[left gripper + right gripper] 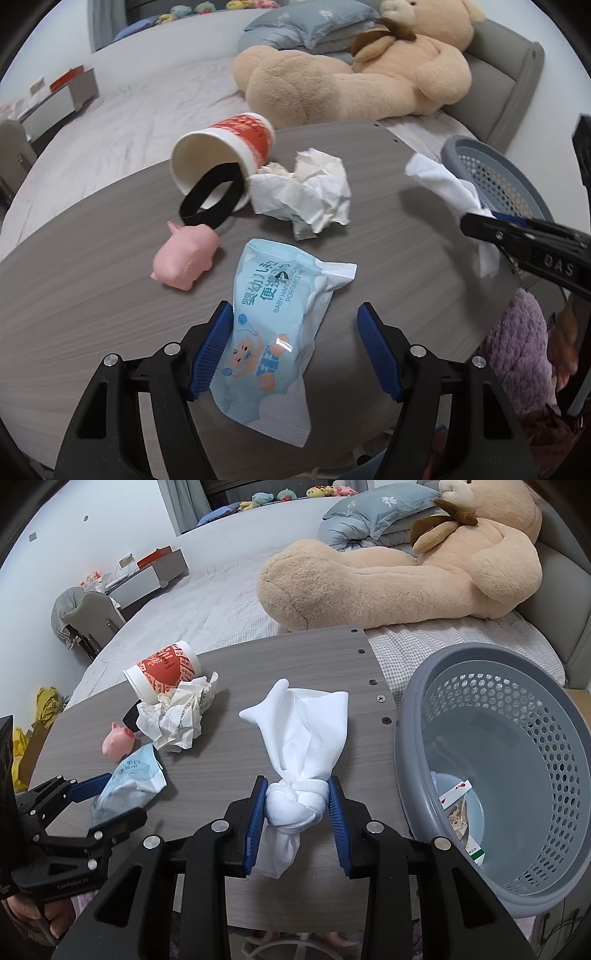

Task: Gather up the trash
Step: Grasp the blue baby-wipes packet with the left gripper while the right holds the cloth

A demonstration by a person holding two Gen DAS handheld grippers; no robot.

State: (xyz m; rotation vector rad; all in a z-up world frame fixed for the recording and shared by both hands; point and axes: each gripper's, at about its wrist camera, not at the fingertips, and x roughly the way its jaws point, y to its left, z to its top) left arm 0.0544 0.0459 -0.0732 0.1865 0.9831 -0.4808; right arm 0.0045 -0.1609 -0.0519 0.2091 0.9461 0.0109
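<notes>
I am holding the knotted white cloth (pixel 295 801) in the right gripper (pixel 297 812), jaws clamped on its knot, beside the grey basket (pixel 406 738). Left gripper (pixel 295 354) is straddling the wipes packet (pixel 273 332) on the bench (pixel 388 229), jaws wide, seemingly not yet pinching. Next: drop cloth in.

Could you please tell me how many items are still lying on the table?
5: tipped paper cup, black band at its mouth, crumpled paper, pink pig, wipes pack between the open left tool.
</notes>
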